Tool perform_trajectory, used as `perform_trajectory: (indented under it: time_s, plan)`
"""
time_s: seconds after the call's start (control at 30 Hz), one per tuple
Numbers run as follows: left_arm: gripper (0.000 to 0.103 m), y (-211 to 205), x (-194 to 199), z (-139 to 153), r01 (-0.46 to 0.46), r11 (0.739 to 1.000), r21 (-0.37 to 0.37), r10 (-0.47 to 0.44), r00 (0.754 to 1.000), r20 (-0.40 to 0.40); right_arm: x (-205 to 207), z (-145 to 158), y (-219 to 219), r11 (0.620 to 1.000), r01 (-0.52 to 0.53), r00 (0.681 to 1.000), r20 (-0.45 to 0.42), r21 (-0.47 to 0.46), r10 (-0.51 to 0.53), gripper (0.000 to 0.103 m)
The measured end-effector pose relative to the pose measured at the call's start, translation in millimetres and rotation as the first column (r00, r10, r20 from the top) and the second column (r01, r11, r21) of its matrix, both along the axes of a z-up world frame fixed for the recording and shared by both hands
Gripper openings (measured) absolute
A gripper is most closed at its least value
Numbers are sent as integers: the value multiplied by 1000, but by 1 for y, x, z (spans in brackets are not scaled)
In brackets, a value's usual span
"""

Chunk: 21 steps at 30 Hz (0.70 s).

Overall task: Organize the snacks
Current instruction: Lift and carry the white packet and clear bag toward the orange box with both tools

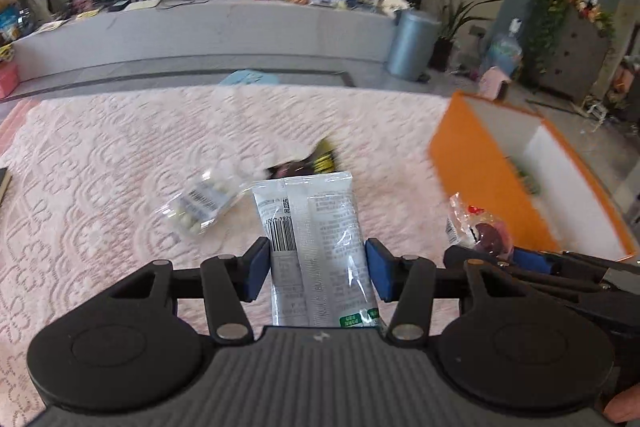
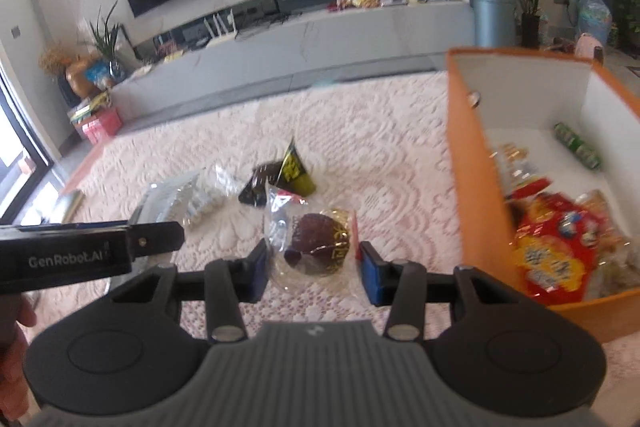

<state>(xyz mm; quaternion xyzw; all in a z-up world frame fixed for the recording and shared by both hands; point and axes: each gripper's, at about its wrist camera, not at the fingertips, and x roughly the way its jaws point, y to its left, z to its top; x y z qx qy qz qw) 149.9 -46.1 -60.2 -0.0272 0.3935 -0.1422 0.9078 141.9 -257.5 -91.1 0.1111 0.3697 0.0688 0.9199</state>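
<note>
1. Two hand-held grippers work over a pink quilted bed, where snacks are being sorted into an orange box [image 2: 472, 163]. The left gripper [image 1: 316, 267] has its jaws clamped on a grey-white snack packet [image 1: 316, 227], which stands upright between the blue pads and clear of the bedspread [image 1: 100, 179].

2. The right gripper [image 2: 310, 267] has its jaws set on either side of a clear-wrapped brown pastry [image 2: 316, 243]. The pads look close against the wrapper, so it appears gripped.

3. The box sits to the right of both grippers, its near end already holding a red snack bag [image 2: 560, 251] and a green pack [image 2: 578, 147] by the far wall.

4. Risk: both wrappers are slick film. The tall packet is held by its edges only and could buckle or slide out on the way over. The pastry's loose wrapper could slip through the pads, or a hard squeeze could crush it.

5. Risk: the grippers are side by side, the left one crossing the lower left of the right camera's view. Moving both to the box at once could make them collide, and the box's high near wall could catch a low load.

6. Left on the bed are a clear bag of pale round sweets [image 1: 200, 207] and dark yellow-printed packets [image 2: 288, 175], lying just beyond the grippers.
</note>
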Motion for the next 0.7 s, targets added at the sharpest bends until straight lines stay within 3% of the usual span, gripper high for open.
perform_trajectory:
  time_s: [0.33,0.7]
  plan:
    - [58,-72,-9,40,156,988,-1,-155,983,94,-37,51,-60,998,62,994,94,-16,-60,44]
    - [59,-171,-4,69,334,939,87,-345,918,197,-62,80,-142,982,172,976,151,-72,-160,44]
